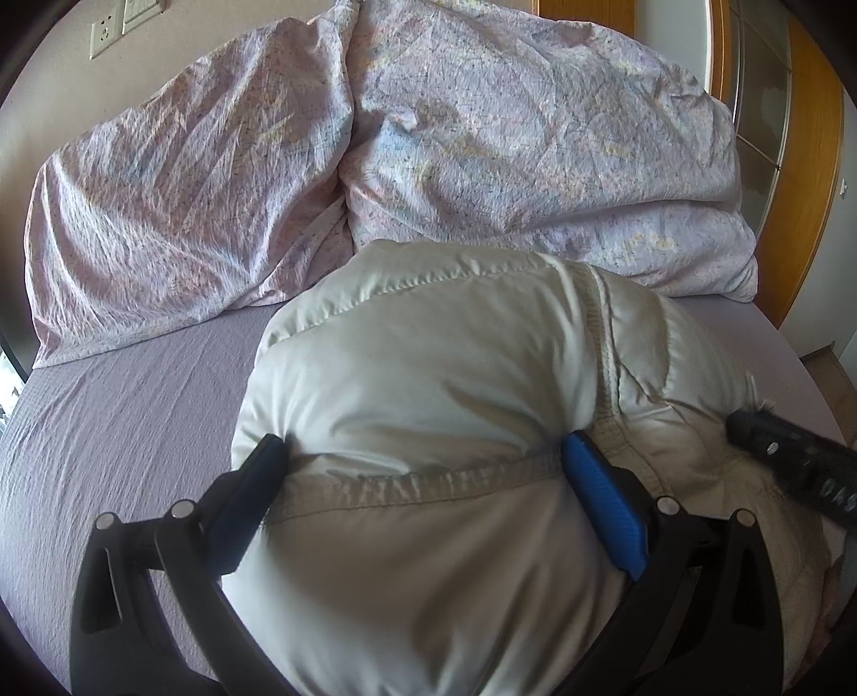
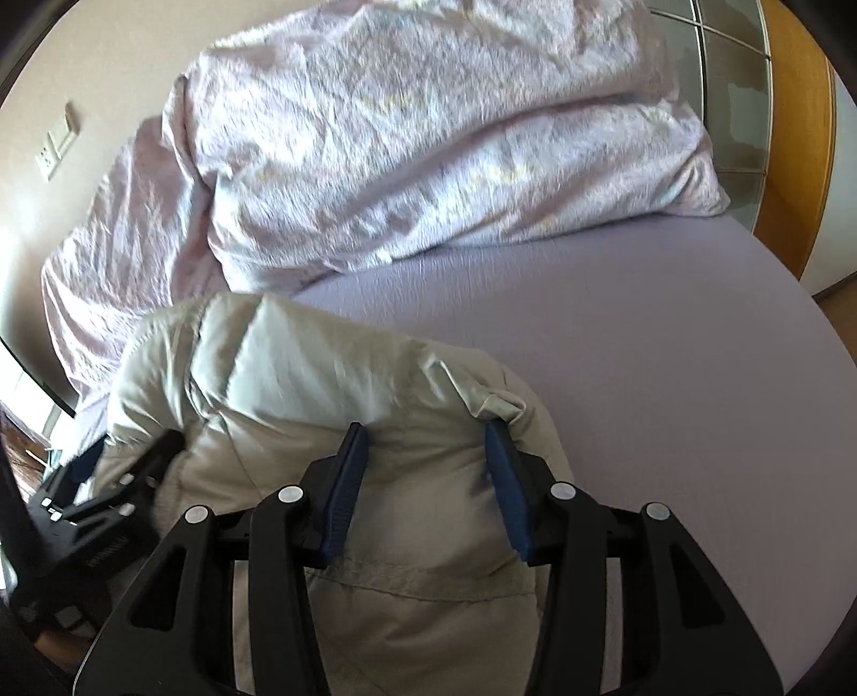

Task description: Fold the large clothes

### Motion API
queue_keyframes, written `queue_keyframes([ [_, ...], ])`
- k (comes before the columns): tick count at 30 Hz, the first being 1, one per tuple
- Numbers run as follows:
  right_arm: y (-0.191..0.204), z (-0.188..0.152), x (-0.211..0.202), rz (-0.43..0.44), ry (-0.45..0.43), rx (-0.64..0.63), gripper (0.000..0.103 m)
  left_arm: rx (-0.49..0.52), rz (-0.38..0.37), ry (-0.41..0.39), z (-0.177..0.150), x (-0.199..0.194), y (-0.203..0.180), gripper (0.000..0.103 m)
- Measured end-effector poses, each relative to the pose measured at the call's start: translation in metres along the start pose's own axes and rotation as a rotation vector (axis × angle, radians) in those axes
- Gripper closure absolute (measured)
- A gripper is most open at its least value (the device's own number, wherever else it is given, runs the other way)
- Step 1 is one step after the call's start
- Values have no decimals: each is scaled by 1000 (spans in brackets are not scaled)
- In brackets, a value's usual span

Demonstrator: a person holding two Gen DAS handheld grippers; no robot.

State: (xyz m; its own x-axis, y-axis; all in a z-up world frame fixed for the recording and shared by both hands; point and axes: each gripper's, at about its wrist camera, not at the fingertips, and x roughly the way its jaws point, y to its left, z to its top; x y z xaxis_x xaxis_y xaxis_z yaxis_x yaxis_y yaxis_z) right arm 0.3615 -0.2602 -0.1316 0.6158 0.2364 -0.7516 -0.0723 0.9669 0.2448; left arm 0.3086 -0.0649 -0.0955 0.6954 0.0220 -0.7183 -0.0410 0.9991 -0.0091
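I see left gripper [image 1: 423, 455] clamped wide on puffy white jacket [image 1: 428, 364]; right gripper [image 2: 428, 433] likewise, both angled down over bed sheet [image 2: 669, 348].

The padded jacket [image 1: 428, 375] bulges over both frames' lower edges, its shape hidden.

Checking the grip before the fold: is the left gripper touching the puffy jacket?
Touching: the left wrist view shows the left gripper with both pads pressed into the white jacket.

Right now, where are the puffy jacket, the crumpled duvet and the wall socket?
puffy jacket [image 1: 428, 375], left wrist view, its quilted top.
crumpled duvet [image 1: 535, 134], left wrist view, its right mound.
wall socket [image 1: 102, 33], left wrist view, its faceplate.
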Motion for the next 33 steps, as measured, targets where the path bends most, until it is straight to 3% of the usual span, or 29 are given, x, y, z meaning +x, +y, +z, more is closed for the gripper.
queue_keyframes([
  [19, -7, -10, 12, 36, -19, 4, 55, 8, 17, -15, -2, 2, -3, 2],
  [33, -1, -7, 13, -12, 8, -14, 55, 14, 33, -28, -4, 3, -5, 2],
])
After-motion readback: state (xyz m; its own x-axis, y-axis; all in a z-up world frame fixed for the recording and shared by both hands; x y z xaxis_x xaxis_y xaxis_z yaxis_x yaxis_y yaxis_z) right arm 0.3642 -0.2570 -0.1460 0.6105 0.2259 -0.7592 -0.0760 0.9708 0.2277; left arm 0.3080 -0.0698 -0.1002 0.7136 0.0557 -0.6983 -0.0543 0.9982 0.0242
